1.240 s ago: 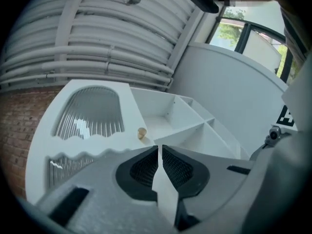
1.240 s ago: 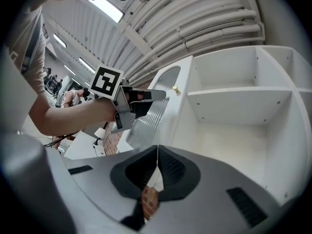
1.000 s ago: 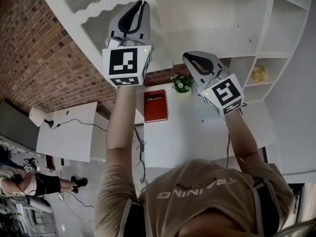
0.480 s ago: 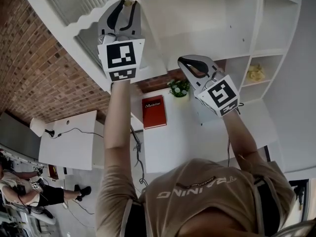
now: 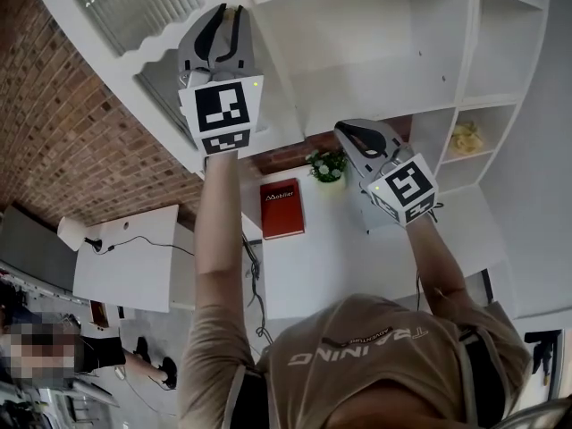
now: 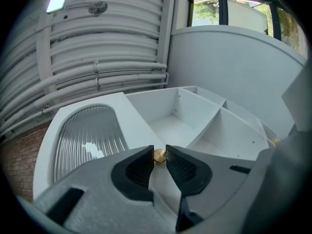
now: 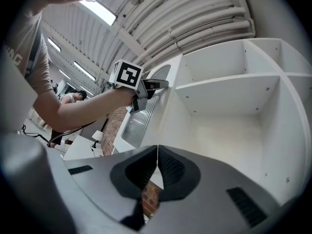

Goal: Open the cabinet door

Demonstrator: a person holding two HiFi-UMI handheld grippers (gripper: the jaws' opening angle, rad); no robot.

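Observation:
The white cabinet door point(image 5: 107, 56) has a ribbed glass pane point(image 6: 85, 140) and a small brass knob point(image 6: 159, 155) on its edge. My left gripper point(image 6: 159, 156) is shut on that knob, one dark pad on each side. In the head view the left gripper point(image 5: 234, 11) is raised to the door's edge and hides the knob. The door stands swung away from the open white shelves point(image 6: 195, 116). My right gripper point(image 5: 349, 132) hangs lower, in front of the shelves, shut on nothing point(image 7: 157, 152). The right gripper view shows the left gripper point(image 7: 151, 85) at the door point(image 7: 141, 116).
A red book point(image 5: 281, 207) and a small potted plant point(image 5: 327, 163) lie on a white surface below. A yellow thing point(image 5: 466, 132) sits in a right-hand shelf cell. A brick wall point(image 5: 54, 123) and a white desk point(image 5: 125, 257) are at the left.
My left gripper rose to the brass knob and shut on it, and the door edge has shifted left with it. My right gripper has dropped a little lower and to the right.

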